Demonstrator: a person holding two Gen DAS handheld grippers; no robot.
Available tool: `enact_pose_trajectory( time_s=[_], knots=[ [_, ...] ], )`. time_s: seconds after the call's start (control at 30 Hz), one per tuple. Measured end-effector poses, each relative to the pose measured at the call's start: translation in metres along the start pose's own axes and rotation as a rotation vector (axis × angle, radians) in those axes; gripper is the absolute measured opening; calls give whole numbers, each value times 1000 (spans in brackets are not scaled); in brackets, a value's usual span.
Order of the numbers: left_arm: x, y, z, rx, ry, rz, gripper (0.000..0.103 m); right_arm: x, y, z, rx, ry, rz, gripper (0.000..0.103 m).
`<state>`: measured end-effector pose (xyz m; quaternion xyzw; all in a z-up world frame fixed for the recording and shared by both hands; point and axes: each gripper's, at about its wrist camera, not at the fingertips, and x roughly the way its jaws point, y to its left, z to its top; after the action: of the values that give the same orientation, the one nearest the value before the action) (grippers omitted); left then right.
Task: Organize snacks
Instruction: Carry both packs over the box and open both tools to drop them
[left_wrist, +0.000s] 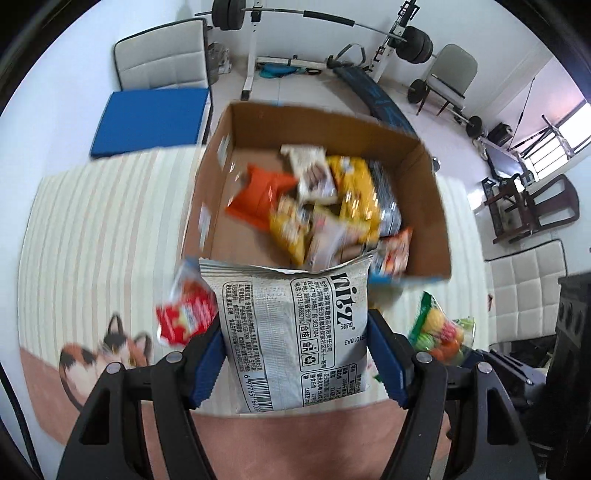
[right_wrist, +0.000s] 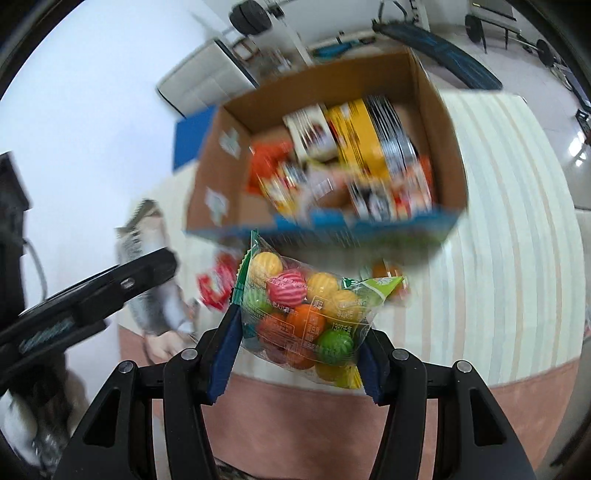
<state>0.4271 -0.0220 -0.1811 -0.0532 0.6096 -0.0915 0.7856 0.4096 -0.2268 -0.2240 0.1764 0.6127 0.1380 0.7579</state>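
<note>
Left hand-held gripper (left_wrist: 295, 354): clenched on a grey packet (left_wrist: 295, 332), blue pads pressing both side edges. Packet upright in the jaws, printed back with barcode facing the camera, top edge level with the near wall of the box (left_wrist: 436, 206). In the right wrist view the same packet (right_wrist: 155, 295) shows as a grey blur at far left, with the left gripper's black arm across it.

Right hand-held gripper (right_wrist: 299, 354): clenched on a candy bag (right_wrist: 303, 317), a clear pouch of round striped sweets in yellow, pink, orange and green, with a green sealed edge. Bag held just short of the box's (right_wrist: 443, 122) near wall, which looks blue on the outside. From the left wrist view the candy bag (left_wrist: 441, 328) sits to the right of the grey packet.

Box: open cardboard, standing on a striped cloth (left_wrist: 103, 229) over the tabletop. Inside, a loose pile of snacks: orange pack (left_wrist: 262, 195), yellow pack (left_wrist: 354, 184), white pack (left_wrist: 314, 173), others too blurred to name.

Red packet (left_wrist: 186, 314) lies on the cloth just left of the grey packet, near the box's front corner; also seen in the right wrist view (right_wrist: 218, 288), blurred.

Cloth carries a cat print (left_wrist: 107, 347) at its near-left edge. Both views motion-blurred.
</note>
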Motion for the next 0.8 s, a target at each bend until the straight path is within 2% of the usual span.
enact_pose_trajectory(
  time_s=[0.17,0.37,0.57,0.8],
  knots=[
    [14,3,69,-1,9,30,70,-5,3,62,9,-59,-11,59],
    [66,15,144,-39,86,61,70,21,-21,149,82,-56,-66,59],
    [115,29,179,-84,163,69,70,60,-56,214,170,-15,-109,60],
    [152,33,201,-94,239,96,70,87,-82,236,281,-2,-79,61]
  ],
)
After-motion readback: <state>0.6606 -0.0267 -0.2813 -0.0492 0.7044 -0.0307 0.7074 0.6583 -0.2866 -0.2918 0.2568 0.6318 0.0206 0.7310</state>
